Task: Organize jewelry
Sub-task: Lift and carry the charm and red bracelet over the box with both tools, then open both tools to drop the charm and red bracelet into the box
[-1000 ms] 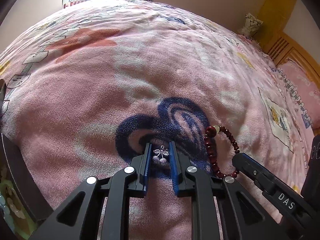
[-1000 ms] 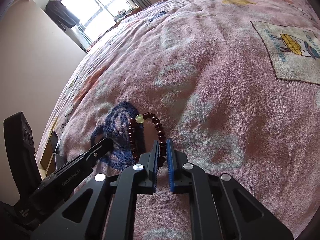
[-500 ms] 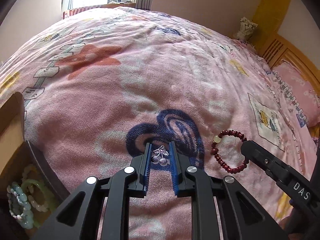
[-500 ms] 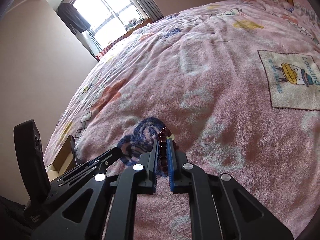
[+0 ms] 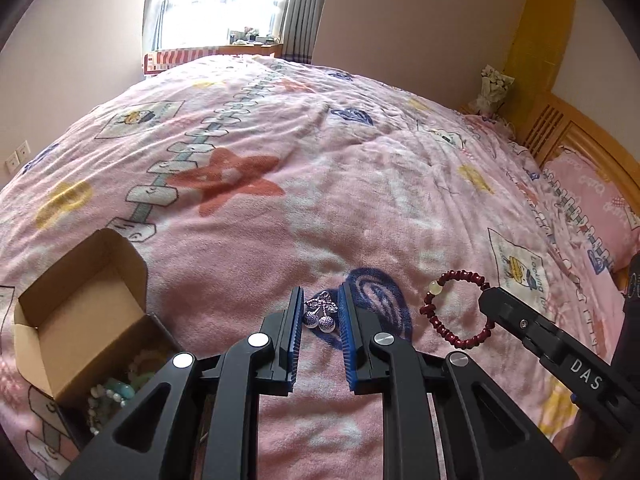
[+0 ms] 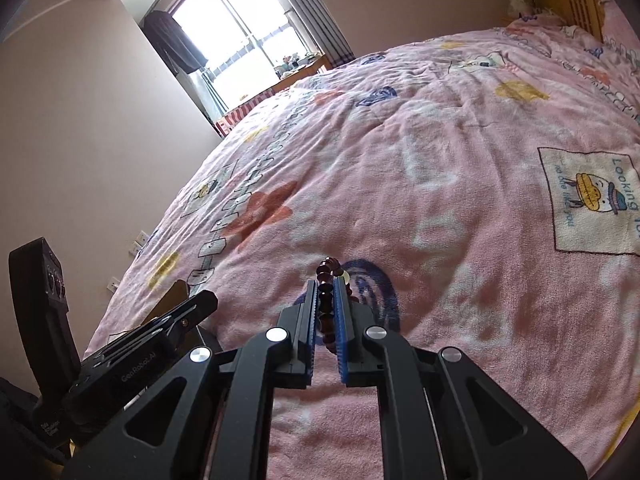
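My left gripper (image 5: pixel 319 304) is shut on a silver cherry brooch (image 5: pixel 320 313) and holds it above the pink blanket. My right gripper (image 6: pixel 327 292) is shut on a dark red bead bracelet (image 6: pixel 326 292) with one pale bead; in the left wrist view the bracelet (image 5: pixel 452 308) hangs as a ring from the right gripper's tip (image 5: pixel 490 300). An open cardboard box (image 5: pixel 80 320) sits at the lower left, with pale green and blue bead bracelets (image 5: pixel 116 394) inside.
The pink blanket (image 5: pixel 360 184) covers the whole bed, with a dark blue swirl print (image 5: pixel 380 300) under the grippers. A pink pillow (image 5: pixel 592 204) and wooden headboard (image 5: pixel 560 128) are at the right. A window (image 5: pixel 224 4) is at the far end.
Both grippers have lifted off the blanket with their jewelry. The views have pulled back, so the box at the left has come into sight.
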Motion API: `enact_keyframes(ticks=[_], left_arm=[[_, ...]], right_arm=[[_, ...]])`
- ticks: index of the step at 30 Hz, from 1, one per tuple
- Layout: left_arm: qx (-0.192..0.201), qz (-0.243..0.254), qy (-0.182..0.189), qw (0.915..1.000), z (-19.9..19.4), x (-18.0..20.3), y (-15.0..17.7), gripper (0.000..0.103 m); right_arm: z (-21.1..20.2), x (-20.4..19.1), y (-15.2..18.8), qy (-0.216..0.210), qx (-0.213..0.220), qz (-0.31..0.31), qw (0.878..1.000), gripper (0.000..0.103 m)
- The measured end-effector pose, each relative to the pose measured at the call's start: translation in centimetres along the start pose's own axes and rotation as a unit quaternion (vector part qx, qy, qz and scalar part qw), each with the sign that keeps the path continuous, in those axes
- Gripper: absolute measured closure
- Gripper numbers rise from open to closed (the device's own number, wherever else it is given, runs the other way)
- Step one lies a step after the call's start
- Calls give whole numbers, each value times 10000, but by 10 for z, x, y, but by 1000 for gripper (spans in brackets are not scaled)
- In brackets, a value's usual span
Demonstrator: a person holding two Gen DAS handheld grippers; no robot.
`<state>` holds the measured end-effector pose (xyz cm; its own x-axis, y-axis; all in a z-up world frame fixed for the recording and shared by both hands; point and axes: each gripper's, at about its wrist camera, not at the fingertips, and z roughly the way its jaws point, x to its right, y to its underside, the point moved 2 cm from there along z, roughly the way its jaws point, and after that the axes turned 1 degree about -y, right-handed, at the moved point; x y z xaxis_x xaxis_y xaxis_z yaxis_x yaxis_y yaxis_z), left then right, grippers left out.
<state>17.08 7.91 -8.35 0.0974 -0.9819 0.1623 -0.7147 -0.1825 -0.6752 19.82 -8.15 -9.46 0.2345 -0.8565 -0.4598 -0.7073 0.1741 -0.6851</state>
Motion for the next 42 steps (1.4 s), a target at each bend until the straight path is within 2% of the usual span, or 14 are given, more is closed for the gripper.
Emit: enact_keyframes(ticks=[15,24,42], left_arm=[[321,-183,-521,9980,-51,-72,-5,84],[310,-363,-770,9959,-65,-118,-1,84],[277,-367,-874,9951,-76,-136,1,84]], right_arm=[[15,-104,6,-597,45,-570,9966,94],[32,-153,16,-841,-38,-789,9933,94],[44,-185,29,-1121,-98,-871,9898,94]])
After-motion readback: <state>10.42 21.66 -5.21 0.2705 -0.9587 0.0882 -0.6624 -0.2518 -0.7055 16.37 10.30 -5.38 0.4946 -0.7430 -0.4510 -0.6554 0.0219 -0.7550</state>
